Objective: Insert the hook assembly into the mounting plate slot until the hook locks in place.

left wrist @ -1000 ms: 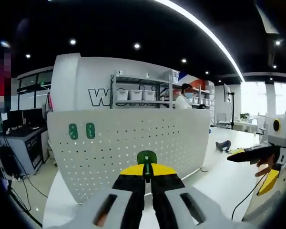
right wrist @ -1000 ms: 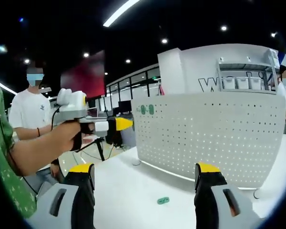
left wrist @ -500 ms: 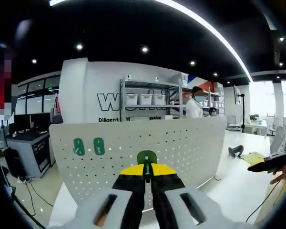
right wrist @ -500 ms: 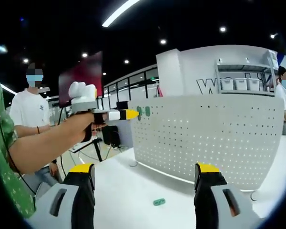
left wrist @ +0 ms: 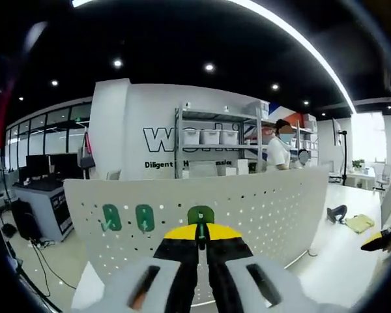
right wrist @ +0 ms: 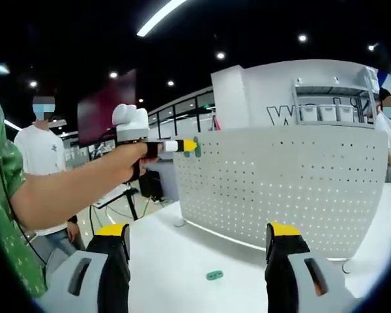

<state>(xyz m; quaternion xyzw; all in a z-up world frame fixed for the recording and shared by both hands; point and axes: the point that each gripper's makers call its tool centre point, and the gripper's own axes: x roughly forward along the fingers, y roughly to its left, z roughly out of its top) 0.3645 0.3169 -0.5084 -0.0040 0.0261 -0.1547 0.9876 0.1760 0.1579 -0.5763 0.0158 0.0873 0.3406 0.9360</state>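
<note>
Our left gripper (left wrist: 201, 236) pinches a green plastic hook (left wrist: 200, 216) before the white perforated mounting plate (left wrist: 260, 208) — our right gripper (right wrist: 199, 244) gapes wide, empty.

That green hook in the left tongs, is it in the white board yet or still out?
Still out. The hook sits clamped at the tips of the left tongs, in front of the board. Two other hooks already hang on it.

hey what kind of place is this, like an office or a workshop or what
Probably an open-plan lab or workshop inside an office building. A white perforated mounting plate stands on a white table, metal shelving holds white bins, and desks with monitors sit under recessed ceiling lights.
</note>
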